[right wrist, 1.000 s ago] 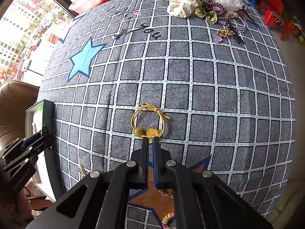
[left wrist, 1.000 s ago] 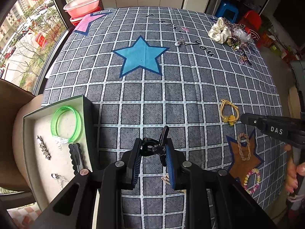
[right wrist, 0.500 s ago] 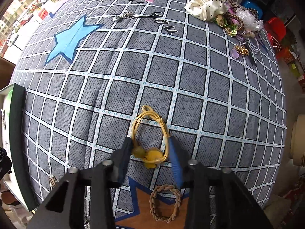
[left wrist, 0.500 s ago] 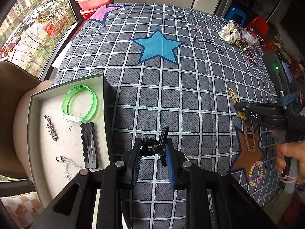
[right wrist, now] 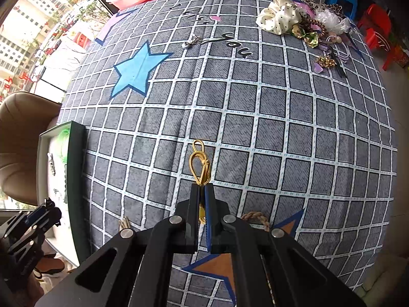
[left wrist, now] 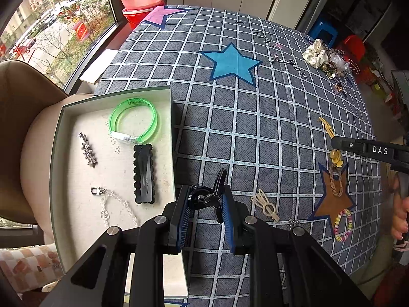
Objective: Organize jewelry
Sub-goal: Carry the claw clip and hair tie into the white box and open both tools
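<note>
Both tools are built alike: matte black plastic frames that fork into two angular arms, each arm fixed with round silver screw heads and cut with slanted openings near the base. The left hand-held gripper (left wrist: 206, 206) has black fingers lined on their inner faces with ribbed blue pads (left wrist: 228, 220). The right hand-held gripper (right wrist: 202, 192) carries the same blue lining on slim black fingers, and from the side its finger bears white letters reading "DAS" with a small screw beside them. The person's right hand (left wrist: 400, 212) shows at the picture's edge, with what may be a dark sleeve below it, though that corner is too dim to be sure.
</note>
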